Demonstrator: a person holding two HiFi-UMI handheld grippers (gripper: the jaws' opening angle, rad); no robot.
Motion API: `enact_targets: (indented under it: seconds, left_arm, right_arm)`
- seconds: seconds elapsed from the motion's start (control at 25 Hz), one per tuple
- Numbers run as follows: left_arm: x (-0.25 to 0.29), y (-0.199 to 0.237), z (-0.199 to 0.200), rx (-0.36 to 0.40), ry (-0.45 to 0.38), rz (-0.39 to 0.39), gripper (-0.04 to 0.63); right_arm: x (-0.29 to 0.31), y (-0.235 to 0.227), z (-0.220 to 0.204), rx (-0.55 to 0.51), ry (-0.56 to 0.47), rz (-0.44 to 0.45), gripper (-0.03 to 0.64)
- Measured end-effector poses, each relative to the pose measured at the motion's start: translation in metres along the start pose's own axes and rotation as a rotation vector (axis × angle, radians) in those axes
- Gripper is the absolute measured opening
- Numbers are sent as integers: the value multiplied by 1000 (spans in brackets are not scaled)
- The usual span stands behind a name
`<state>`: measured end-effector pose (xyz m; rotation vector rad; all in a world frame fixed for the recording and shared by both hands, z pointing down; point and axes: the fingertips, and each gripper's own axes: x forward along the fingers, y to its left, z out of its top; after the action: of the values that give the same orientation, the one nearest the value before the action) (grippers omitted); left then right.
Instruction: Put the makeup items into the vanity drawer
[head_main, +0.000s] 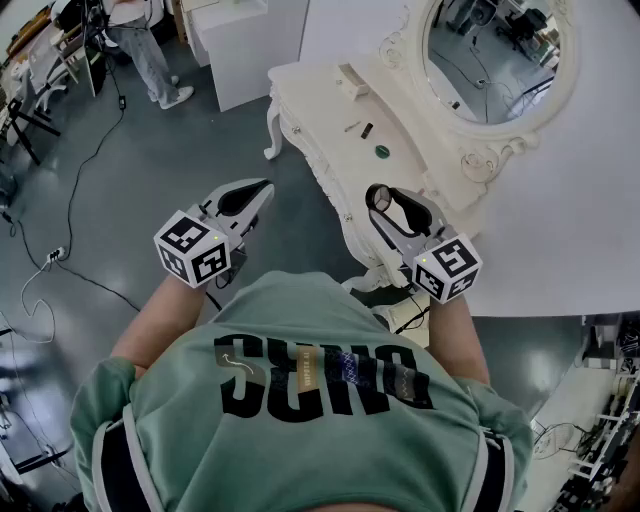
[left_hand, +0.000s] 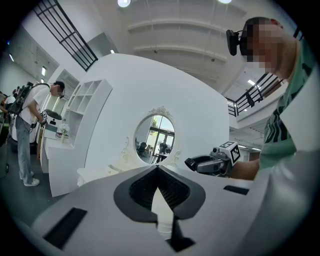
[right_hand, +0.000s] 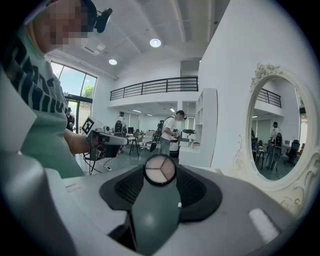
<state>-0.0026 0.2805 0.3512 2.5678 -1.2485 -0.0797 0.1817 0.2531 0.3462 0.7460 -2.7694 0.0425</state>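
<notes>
We hold the right gripper (head_main: 392, 208) in front of the vanity (head_main: 318, 108), level with its near edge; its jaws stand wide and clamp a round compact (right_hand: 160, 170), whose pan of three pale shades faces the gripper's camera while its dark green body runs down between the pads. The left gripper (head_main: 258, 190) hangs over the floor to the left of the vanity, well apart from it; its jaws meet at the tips and carry nothing.

On the vanity top, below the oval mirror (head_main: 495, 50), lie more makeup items: a small green round pot (head_main: 381, 152) and, near it, a small dark piece (head_main: 367, 130); both lie apart from either gripper.

We judge the step in hand to be the carrying of the compact toward the drawer; the other pieces wait on the top, so the task looks early. We see no open drawer in any view; the vanity's front is partly hidden behind the right gripper, so we cannot tell how the drawer stands.

The next move, as we read it, calls for the empty left gripper to reach the drawer front and draw it out; the right must keep the compact level, bring it over the opening, lower it inside, and only then part its jaws.
</notes>
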Motion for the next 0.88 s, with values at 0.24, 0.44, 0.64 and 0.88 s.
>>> enact_targets:
  seconds: [0.24,0.44,0.64,0.88]
  left_arm:
    - [-1,0,0,-1,-1,0,3]
    - [4,0,0,-1,4,-3,3]
    - [12,1,-1,2,10,-5,3]
    - [27,-5,5,10,12,3,3]
  right_arm:
    - [0,2,1,-10,3,2,216]
    - [1,-3,1,-5,1,3,216]
    - [2,-8,-1,5,5,16,216]
    - [-3,-19,3,7,-8,40,216]
